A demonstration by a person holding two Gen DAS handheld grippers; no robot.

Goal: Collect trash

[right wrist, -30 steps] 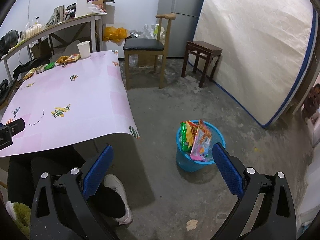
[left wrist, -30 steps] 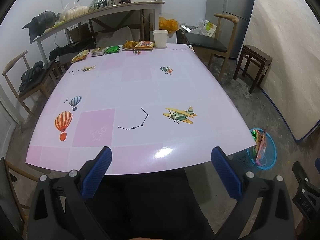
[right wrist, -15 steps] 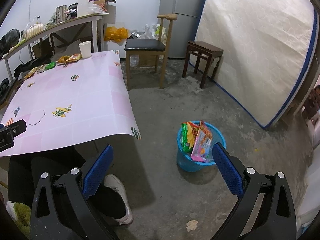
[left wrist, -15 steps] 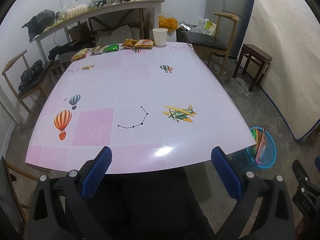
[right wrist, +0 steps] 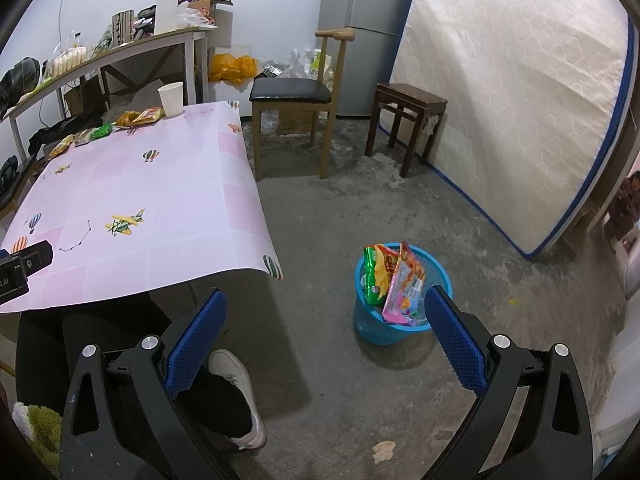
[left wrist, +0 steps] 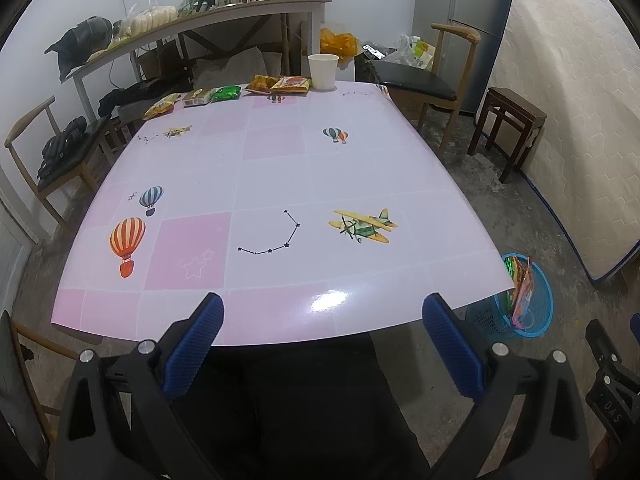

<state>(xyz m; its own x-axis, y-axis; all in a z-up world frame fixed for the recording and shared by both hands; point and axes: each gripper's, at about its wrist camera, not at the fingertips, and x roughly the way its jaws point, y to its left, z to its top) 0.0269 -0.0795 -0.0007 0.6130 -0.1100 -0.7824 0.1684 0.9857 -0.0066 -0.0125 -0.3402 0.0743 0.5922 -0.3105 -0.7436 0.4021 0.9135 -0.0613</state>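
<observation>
Wrappers (right wrist: 394, 280) fill bin (right wrist: 434, 268), clearest from right wrist.

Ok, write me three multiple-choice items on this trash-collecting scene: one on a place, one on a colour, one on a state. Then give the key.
1. Where does the waste basket stand?
A. On the table
B. On the floor beside the table
C. On the black-seated chair

2. What colour is the paper cup at the far edge of the table?
A. White
B. Red
C. Green

3. How are the two grippers?
A. Both shut on wrappers
B. Left open, right shut on the cup
C. Both open and holding nothing

Key: 1 B, the basket sits on the concrete off the table's corner. 2 A, the cup shows plain white in both views. 3 C, the left gripper and the right gripper each show blue pads spread wide with nothing between.
</observation>
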